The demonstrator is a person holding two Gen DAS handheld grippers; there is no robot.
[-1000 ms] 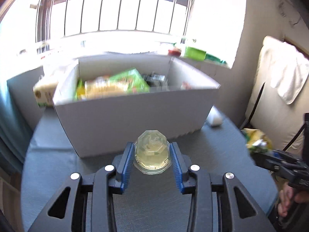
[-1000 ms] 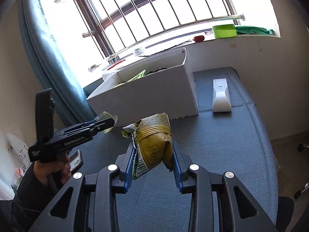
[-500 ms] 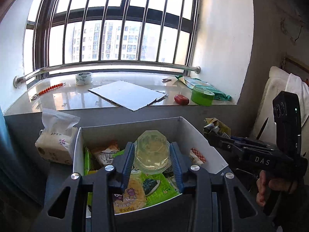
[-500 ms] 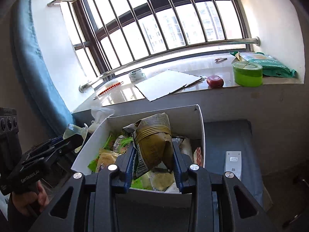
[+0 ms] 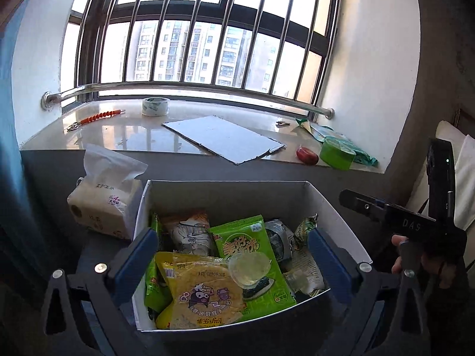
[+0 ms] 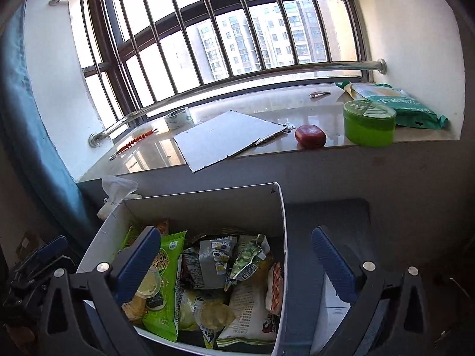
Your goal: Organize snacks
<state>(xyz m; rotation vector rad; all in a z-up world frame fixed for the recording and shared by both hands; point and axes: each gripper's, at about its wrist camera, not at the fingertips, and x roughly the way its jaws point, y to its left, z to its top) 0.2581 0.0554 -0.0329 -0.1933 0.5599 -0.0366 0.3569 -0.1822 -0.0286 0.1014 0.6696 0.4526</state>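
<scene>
Left wrist view showed the left gripper spread wide and empty above the white box, where the clear jelly cup lay tilted on the green packet. The right gripper also gaped empty; its finger hid part of the cup.

"DAS" on the black tongs body, "4" on tissue pack, other packet print illegible

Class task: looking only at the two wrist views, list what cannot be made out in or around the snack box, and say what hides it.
- Box floor: both views, buried under packets.
- Jelly cup label: left wrist view, too small.
- White device: right wrist view, behind the right gripper finger.
- Tissue pack: right wrist view, mostly behind the box wall.
</scene>
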